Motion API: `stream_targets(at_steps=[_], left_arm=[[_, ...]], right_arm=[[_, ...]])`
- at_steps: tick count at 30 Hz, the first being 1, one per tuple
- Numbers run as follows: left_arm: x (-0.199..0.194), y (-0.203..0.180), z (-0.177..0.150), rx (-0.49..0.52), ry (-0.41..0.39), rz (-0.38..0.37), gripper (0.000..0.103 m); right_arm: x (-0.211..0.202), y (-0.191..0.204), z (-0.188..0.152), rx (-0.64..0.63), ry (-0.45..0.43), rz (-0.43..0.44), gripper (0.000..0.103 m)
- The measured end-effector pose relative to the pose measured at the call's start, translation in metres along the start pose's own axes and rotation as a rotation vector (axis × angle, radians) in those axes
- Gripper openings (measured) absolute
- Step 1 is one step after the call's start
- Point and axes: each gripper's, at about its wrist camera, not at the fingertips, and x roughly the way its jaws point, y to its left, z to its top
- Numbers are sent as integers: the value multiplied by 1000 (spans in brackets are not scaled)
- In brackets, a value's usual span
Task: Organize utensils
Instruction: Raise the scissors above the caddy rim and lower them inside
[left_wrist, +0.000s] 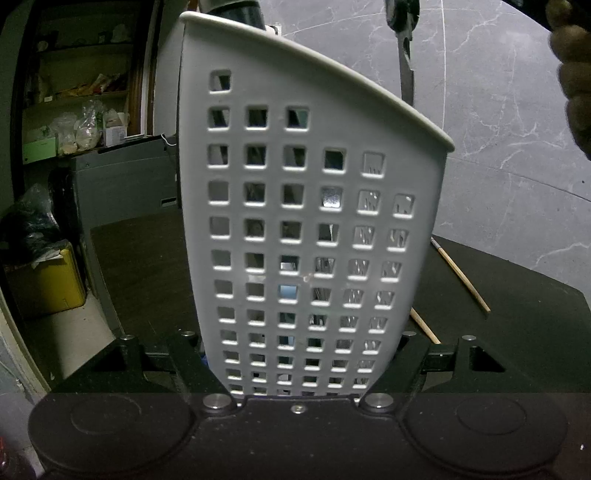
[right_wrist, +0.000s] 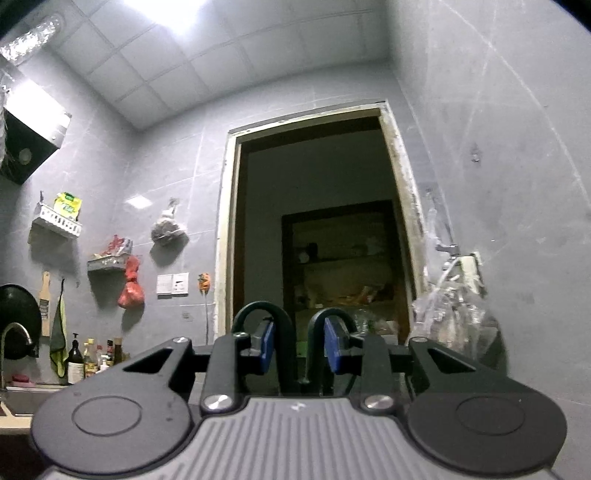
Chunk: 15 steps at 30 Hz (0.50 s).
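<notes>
My left gripper, tilted slightly down, pinches the white utensil holder. My right gripper points upward, pinching scissors' handles.

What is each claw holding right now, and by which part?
Left claw: white perforated utensil holder, clamped low across its sides. Right claw: scissors, held by the handle loops.
</notes>
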Motion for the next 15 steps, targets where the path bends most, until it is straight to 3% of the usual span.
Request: stream_targets(at_steps=[15], left_arm=[[0,1,0,-4,1,-2,76]], right_arm=[[19,11,-4,-21,-15,22,30]])
